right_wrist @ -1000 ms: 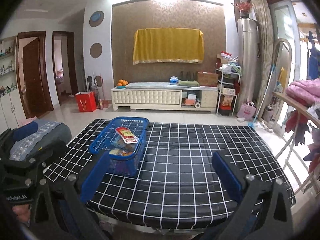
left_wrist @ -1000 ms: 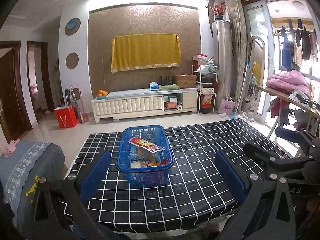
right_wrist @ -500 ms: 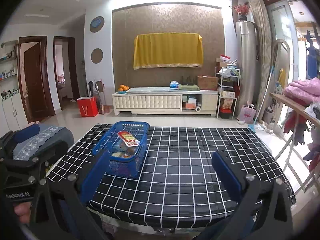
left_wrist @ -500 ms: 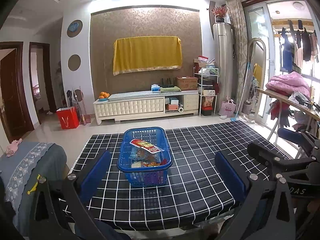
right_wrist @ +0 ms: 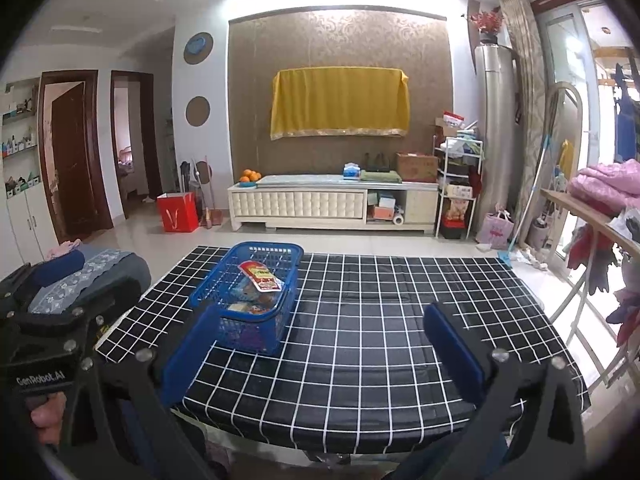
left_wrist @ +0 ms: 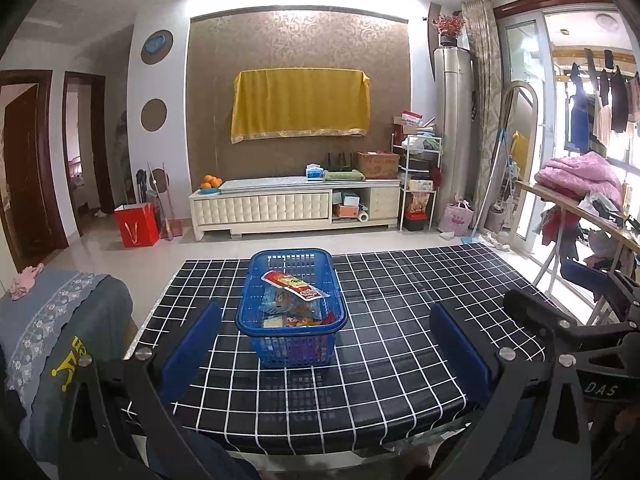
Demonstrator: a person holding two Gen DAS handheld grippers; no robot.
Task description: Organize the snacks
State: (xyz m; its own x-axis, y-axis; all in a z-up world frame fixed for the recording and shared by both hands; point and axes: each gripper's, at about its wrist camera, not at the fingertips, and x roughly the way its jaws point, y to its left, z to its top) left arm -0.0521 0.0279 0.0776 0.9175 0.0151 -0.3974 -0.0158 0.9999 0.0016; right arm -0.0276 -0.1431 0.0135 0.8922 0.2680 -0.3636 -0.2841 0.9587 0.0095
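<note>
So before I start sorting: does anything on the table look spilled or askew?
Nothing has spilled. The red snack packet lies slanted atop the heap in the blue basket, one end against the rim. The checked tablecloth around it is bare.

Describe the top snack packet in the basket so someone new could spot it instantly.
Start at the table with the black, white-gridded cloth; the only thing on it is a blue plastic basket. Lying slanted on top of the pile inside is a long red-and-white packet. The snacks under it are a jumbled mix of blue and orange wrappers, while this one lies uppermost, fully in view.
</note>
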